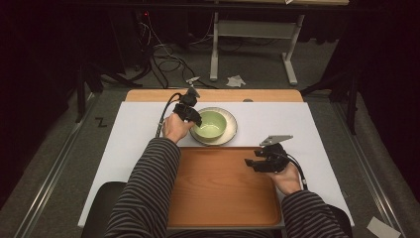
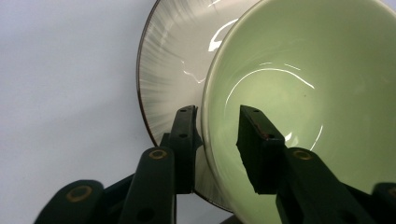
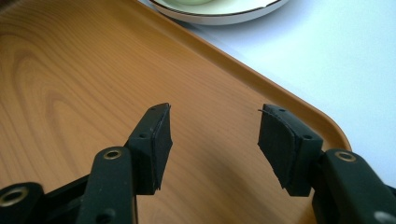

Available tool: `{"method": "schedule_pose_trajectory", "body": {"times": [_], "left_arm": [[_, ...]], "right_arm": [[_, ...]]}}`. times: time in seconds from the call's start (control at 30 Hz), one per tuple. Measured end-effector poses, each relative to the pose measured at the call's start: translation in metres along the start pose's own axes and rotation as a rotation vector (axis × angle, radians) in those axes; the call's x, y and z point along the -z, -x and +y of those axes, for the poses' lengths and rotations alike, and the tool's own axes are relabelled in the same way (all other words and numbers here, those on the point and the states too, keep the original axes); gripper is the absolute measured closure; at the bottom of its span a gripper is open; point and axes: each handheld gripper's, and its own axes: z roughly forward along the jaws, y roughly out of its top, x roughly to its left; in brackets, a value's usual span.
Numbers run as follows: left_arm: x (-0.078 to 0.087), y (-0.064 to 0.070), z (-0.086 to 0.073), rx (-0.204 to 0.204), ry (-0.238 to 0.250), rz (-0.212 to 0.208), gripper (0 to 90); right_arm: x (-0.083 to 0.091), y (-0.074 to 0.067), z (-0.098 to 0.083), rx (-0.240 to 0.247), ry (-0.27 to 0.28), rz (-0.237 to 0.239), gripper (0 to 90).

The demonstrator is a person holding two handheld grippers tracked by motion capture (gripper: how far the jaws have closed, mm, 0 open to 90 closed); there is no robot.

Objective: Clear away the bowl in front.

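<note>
High view: left gripper (image 1: 194, 115) was at the near-left rim of the bowl (image 1: 210, 125), which sat on a plate (image 1: 229, 133) beyond the tray (image 1: 223, 188); right gripper (image 1: 253, 163) hovered over the tray.
Left gripper view: jaws straddled the bowl wall, narrow, one pad inside and one outside, with a gap at the inner pad.
Risk: a thin rim hold could let the bowl tip or drag the plate.
Right gripper view: jaws wide, empty.
Surface: white table (image 1: 124, 144).
Room: dark, with cables on the floor (image 1: 168, 62).

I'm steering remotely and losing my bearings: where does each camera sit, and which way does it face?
High view: above the person's side, looking forward and down on the table; both striped sleeves, hands and each hand-held gripper show.
Left gripper view: rides the left hand-held gripper, facing the bowl on its plate; jaws straddle the bowl's rim.
Right gripper view: rides the right hand-held gripper, facing the tray; jaws apart.
Shared: all three show the plate.
</note>
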Motion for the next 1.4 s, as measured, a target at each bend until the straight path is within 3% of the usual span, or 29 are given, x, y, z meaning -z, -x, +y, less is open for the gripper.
{"method": "schedule_pose_trajectory", "body": {"times": [0.3,0.33,0.63,1.0,1.4], "left_arm": [[-0.007,-0.003,0.0,0.015,-0.003,0.025,81.4],[-0.007,-0.003,0.0,0.031,-0.003,0.026,82.3],[-0.009,-0.003,0.005,0.107,0.004,-0.024,84.2],[-0.005,0.001,0.003,0.08,0.012,-0.048,84.2],[0.014,0.009,0.005,0.069,0.036,-0.109,84.2]], "right_arm": [[0.0,0.0,0.0,-0.004,-0.002,0.003,45.5],[0.0,-0.001,0.0,-0.003,-0.002,0.003,45.5],[0.004,-0.001,0.0,0.003,0.028,-0.005,45.5],[0.008,0.0,0.0,-0.011,0.048,-0.03,45.8],[0.008,0.001,0.0,-0.023,0.054,-0.037,45.8]]}}
